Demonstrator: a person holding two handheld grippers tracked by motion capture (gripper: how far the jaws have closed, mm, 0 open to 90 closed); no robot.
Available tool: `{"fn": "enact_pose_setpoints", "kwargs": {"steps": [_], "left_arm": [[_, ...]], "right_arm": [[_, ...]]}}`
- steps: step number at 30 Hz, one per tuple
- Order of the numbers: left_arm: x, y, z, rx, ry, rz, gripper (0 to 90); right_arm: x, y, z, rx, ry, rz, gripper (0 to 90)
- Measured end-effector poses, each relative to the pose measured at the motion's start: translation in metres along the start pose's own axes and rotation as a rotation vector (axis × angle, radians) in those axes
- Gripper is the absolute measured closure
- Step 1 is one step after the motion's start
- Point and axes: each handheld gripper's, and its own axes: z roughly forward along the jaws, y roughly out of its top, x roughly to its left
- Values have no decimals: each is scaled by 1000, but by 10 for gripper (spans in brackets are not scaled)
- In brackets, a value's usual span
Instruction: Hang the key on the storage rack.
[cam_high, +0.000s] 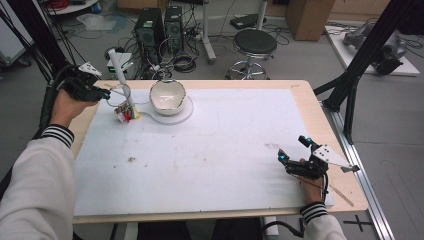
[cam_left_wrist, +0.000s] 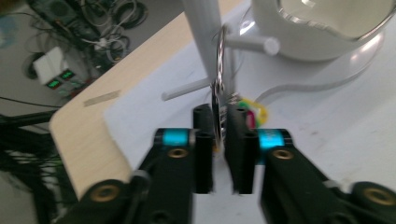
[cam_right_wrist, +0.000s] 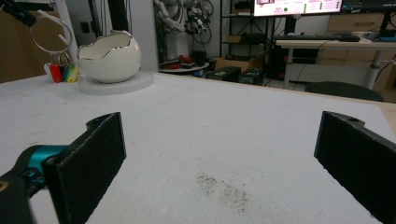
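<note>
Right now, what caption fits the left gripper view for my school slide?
Left gripper at a key ring hanging on a white stand's peg, beside a white bowl.

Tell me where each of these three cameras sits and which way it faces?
High view: above the person's side, looking forward and down on the table; both sleeved forearms and the left gripper and right gripper show.
Left gripper view: on the left gripper, facing the key ring hung on the white stand; its black jaws flank the ring.
Right gripper view: on the right gripper, low across the table; its jaws stand wide apart.
All three show the white bowl.
</note>
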Motion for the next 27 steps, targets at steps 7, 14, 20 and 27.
{"fn": "enact_pose_setpoints", "kwargs": {"steps": [7,14,20,27], "left_arm": [[-1,-11,-3,-49,7,-19,538],[-13,-23,-13,-165,-80,-15,291],[-30,-33,-23,-270,-131,-14,99],[-54,-49,-41,-481,-174,-53,17]], "right_arm": [[1,0,0,0,-1,1,16],[1,0,0,0,-3,-13,16],[2,0,0,5,-4,-9,16],[2,0,1,0,-4,-18,16]]}}
